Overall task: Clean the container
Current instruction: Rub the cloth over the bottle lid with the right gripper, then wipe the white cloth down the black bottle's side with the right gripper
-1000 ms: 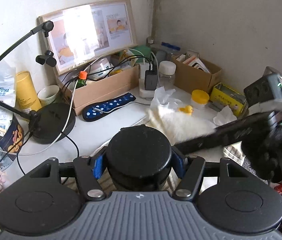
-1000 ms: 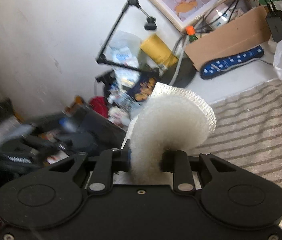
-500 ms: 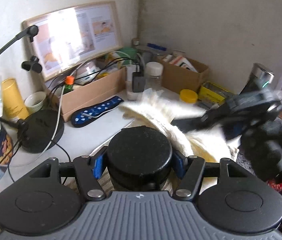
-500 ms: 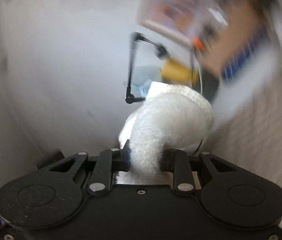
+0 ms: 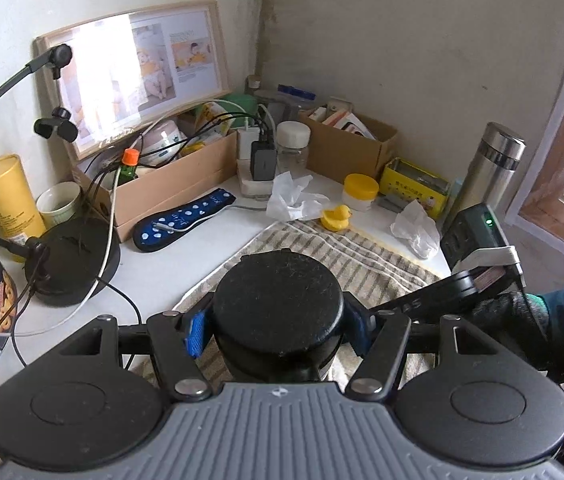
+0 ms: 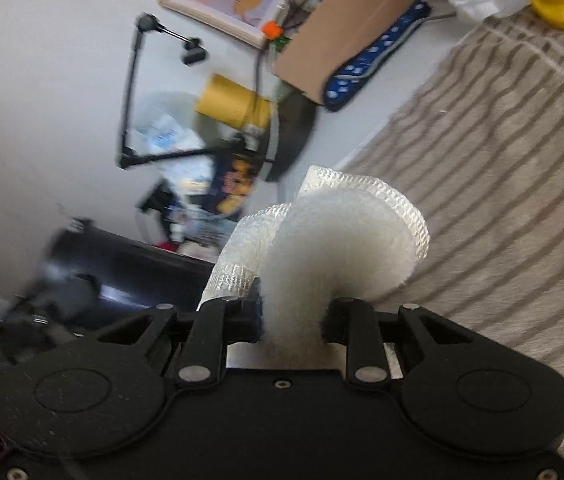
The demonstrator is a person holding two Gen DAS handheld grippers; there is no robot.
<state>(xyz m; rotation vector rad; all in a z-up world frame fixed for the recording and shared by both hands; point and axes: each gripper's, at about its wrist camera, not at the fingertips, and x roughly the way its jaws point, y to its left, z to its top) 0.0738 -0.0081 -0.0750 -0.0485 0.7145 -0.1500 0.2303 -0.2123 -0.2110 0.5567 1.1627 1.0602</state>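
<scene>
Left gripper (image 5: 277,334) clamps the black-lidded container (image 5: 277,308) above the striped towel (image 5: 346,256) — right gripper (image 6: 292,318) pinches a white cloth (image 6: 338,240), also over that towel.

A home corner: framed baby photos (image 5: 133,68), rubber duck (image 5: 336,216), cluttered cardboard boxes (image 5: 177,184).

The desk (image 5: 185,264) carries two cardboard boxes (image 5: 177,184), two crumpled tissues (image 5: 294,200), one rubber duck (image 5: 336,217), one striped towel (image 5: 362,260), one steel flask (image 5: 490,172) and one picture frame (image 5: 133,76) behind the boxes.
</scene>
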